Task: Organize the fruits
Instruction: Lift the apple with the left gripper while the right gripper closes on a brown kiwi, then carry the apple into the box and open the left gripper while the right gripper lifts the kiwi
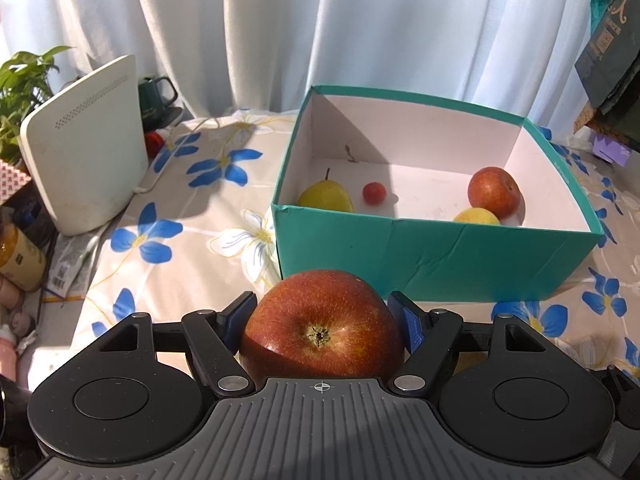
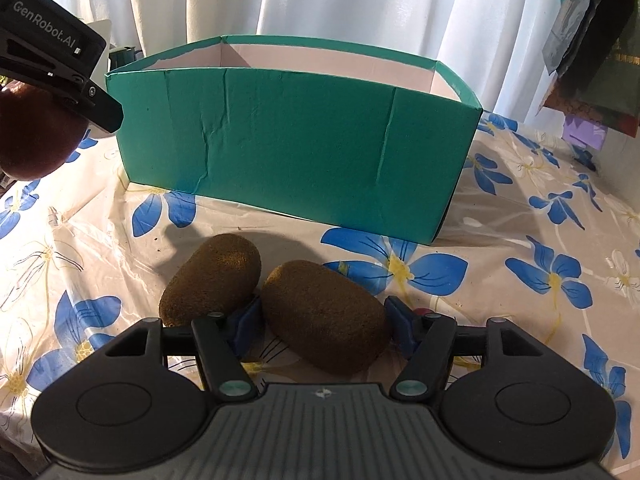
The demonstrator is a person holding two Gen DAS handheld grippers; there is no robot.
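The left gripper [image 1: 322,320], jaws clamped across a firm, smooth apple [image 1: 322,324], faces the box [image 1: 432,260], while the right gripper [image 2: 324,316], jaws apart, straddles a soft kiwi [image 2: 326,316] at lower centre.

Home: floral tablecloth [image 2: 420,268], curtains [image 1: 360,20]

You get strong sunlight coming through the white curtain [image 1: 280,20] at the top of both pictures, and it glows so bright there that the folds wash out. In the left wrist view the teal box [image 1: 440,256] has a dark shadow in its upper left corner. In the right wrist view its near wall [image 2: 300,140] is dim, and the kiwis [image 2: 324,316] look dark. Straight lines bend near the edges.
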